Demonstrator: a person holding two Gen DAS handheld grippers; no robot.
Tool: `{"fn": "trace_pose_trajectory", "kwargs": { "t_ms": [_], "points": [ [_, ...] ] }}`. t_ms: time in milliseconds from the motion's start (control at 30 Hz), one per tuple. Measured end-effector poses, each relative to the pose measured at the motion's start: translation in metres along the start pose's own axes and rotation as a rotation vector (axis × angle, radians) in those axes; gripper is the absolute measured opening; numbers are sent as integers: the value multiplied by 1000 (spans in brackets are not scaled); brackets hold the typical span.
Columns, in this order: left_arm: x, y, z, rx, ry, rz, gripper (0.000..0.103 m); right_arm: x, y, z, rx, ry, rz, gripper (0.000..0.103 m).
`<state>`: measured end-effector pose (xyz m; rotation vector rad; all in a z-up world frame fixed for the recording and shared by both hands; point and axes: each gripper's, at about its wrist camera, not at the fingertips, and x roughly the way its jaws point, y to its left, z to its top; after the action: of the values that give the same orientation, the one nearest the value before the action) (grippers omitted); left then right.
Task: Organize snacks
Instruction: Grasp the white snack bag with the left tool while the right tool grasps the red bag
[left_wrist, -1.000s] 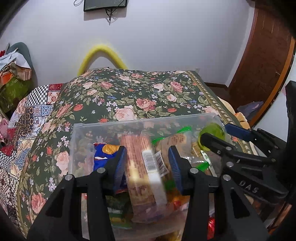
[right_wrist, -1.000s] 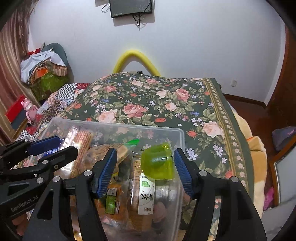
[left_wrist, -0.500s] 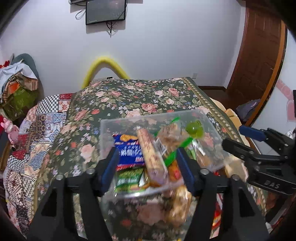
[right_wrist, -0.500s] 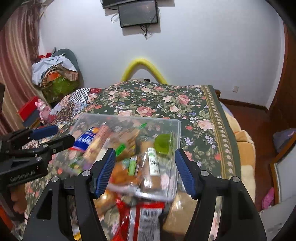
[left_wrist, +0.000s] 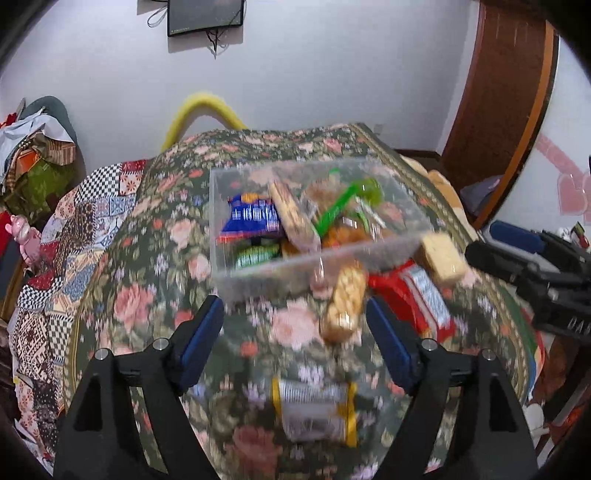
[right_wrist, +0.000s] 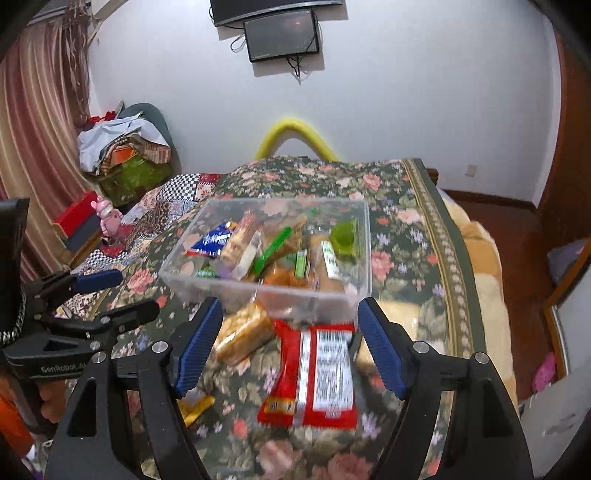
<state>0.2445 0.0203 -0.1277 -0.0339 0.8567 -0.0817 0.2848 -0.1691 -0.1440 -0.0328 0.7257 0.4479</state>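
Observation:
A clear plastic bin (left_wrist: 221, 254) (right_wrist: 364, 266) full of snacks stands on the floral table cover. Inside are a blue packet (left_wrist: 253, 218), a cracker sleeve (left_wrist: 293, 218) and a green jelly cup (right_wrist: 345, 240). In front of the bin lie a cracker pack (left_wrist: 343, 304) (right_wrist: 245, 332), a red packet (right_wrist: 314, 373) (left_wrist: 421, 299), a pale bar (left_wrist: 441, 256) and a yellow-edged silver packet (left_wrist: 314, 411). My left gripper (left_wrist: 295, 347) is open and empty, short of the bin. My right gripper (right_wrist: 290, 347) is open and empty above the red packet.
The floral cover (right_wrist: 413, 236) drapes the table. A patchwork cloth (left_wrist: 55, 240) hangs at the left. A yellow curved tube (right_wrist: 291, 129) stands behind the table. A screen (right_wrist: 282, 35) hangs on the wall. A wooden door (left_wrist: 498, 110) is at the right.
Both grippers have pulled back and up from the bin, jaws open throughout. The snacks lying in front of the bin have come into view.

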Motion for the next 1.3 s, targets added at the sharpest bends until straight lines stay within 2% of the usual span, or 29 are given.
{"fn": "trace_pose_trajectory", "kwargs": {
  "t_ms": [333,633,833,1000,1067,1300],
  "points": [
    [16,3,-61,-6,118,1,80,3,-12,-38,14,83,-39,73],
    [48,-1,-95,-21,231,-41,80,23,-21,-63,38,178,-39,74],
    [56,-4,-100,-20,209,-47,79,36,-22,-64,42,199,-30,82],
    [60,1,-96,-34,184,-50,66,49,-22,-62,56,217,-24,83],
    [60,3,-94,-39,175,-55,56,56,-23,-62,69,229,-17,84],
    [63,18,-87,-78,154,-57,51,74,-21,-62,90,253,-5,84]
  ]
}}
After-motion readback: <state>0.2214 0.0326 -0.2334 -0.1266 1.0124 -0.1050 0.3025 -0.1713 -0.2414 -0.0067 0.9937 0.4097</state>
